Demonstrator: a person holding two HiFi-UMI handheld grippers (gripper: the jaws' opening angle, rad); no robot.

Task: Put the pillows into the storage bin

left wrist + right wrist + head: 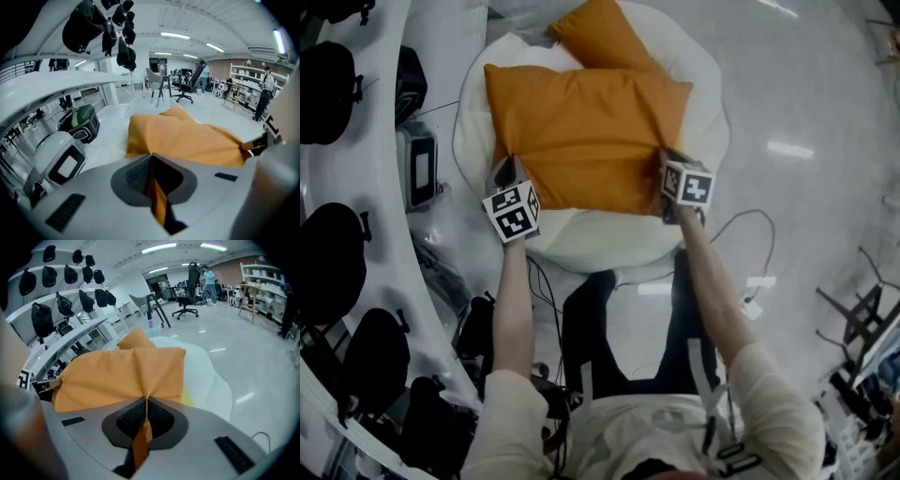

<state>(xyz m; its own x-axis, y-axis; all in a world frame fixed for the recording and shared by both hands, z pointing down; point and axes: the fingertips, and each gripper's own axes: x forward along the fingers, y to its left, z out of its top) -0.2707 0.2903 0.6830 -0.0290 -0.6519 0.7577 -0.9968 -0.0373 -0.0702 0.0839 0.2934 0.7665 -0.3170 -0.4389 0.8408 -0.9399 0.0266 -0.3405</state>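
near the person, the left gripper (502, 172) and right gripper (667, 159) each pinch 1 near corner of the front orange pillow (581, 131), likely so it lifts level. it lies on a white round cushion (600, 246); a 2nd pillow (598, 36) lies beyond. i can identify no storage bin.

Front pillow (581, 141) on a round cushion (600, 242), second pillow (602, 37) behind it, left tongs (505, 172) at its near left corner, right tongs (667, 157) at its near right, shelf (382, 169) along the left
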